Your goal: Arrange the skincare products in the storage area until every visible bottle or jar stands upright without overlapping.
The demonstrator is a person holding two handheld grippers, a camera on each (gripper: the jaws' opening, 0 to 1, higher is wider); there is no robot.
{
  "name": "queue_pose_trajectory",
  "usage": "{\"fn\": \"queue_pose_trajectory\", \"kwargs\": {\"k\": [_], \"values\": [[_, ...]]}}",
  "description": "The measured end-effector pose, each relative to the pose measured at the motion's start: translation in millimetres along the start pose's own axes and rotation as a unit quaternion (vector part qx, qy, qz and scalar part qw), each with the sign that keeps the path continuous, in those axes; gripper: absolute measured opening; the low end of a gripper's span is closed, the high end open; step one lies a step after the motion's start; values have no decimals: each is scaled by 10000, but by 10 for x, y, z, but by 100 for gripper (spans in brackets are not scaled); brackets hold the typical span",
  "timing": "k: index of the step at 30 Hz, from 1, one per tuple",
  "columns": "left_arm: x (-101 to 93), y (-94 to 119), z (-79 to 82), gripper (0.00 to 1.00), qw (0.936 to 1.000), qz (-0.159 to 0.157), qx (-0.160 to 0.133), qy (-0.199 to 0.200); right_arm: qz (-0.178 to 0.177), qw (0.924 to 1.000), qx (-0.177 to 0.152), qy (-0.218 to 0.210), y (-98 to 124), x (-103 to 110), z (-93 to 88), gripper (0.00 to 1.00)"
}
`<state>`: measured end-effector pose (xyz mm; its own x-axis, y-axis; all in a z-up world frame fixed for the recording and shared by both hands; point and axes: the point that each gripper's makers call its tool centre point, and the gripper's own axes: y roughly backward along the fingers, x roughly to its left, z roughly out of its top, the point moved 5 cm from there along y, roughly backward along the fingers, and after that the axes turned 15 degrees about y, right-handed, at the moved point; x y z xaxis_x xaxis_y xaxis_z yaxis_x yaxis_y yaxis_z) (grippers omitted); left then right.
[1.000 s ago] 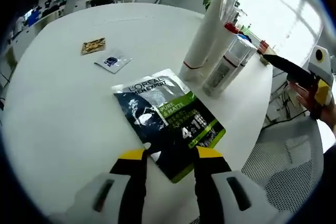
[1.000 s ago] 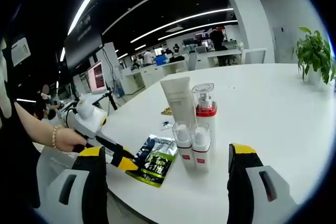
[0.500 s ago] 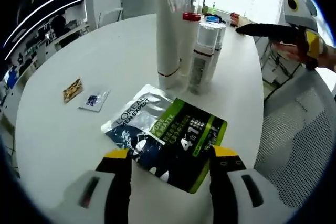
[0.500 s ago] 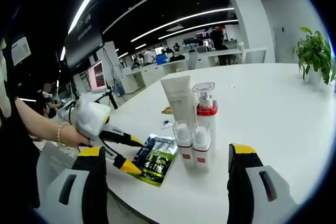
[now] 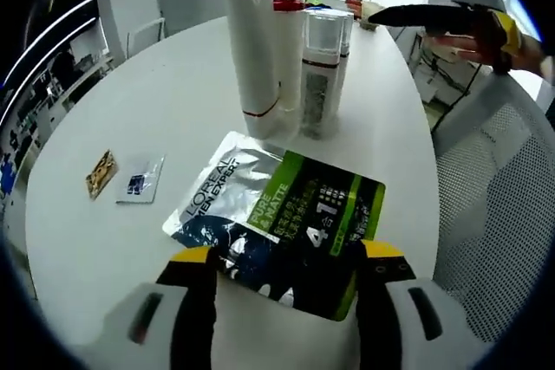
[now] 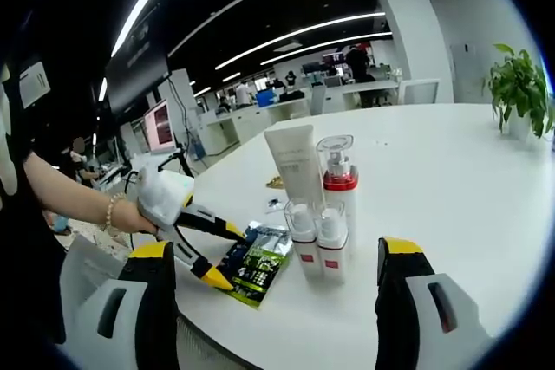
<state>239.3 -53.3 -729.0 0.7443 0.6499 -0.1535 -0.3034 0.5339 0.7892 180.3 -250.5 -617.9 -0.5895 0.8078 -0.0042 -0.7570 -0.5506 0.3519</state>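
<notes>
While both claws gape empty, sachet [image 5: 282, 218] lies flat on white round table [image 5: 156, 101], office behind.

Near edge of dark-and-green sachet [image 5: 286, 223] hidden behind the two yellow-tipped jaws at 6 o'clock in the left gripper view. Tall white tube [image 5: 250, 49] cut off at 12 o'clock, cap end out of sight. Printing on two small packets [image 5: 121, 178] at 9 o'clock too small to read. Two short clear-capped bottles [image 6: 316, 236] in the right gripper view covering the lower parts of tube and red-collared pump bottle [image 6: 338, 184]. Labels there too small to read. Counter [image 6: 451, 179] cut off at 3 o'clock.
</notes>
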Motion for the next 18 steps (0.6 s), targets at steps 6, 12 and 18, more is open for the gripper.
{"fn": "queue_pose_trajectory", "kwargs": {"k": [6,12,18], "values": [[-46,7,-17,62,10000,23,27,62,4,10000,3,-8,-3,0,-1,96],[-50,1,-7,62,9997,6,31,223,34,10000,22,-6,-9,8,-11,96],[-45,19,22,60,9995,-3,-19,304,43,10000,25,-27,-12,3,-15,96]]}}
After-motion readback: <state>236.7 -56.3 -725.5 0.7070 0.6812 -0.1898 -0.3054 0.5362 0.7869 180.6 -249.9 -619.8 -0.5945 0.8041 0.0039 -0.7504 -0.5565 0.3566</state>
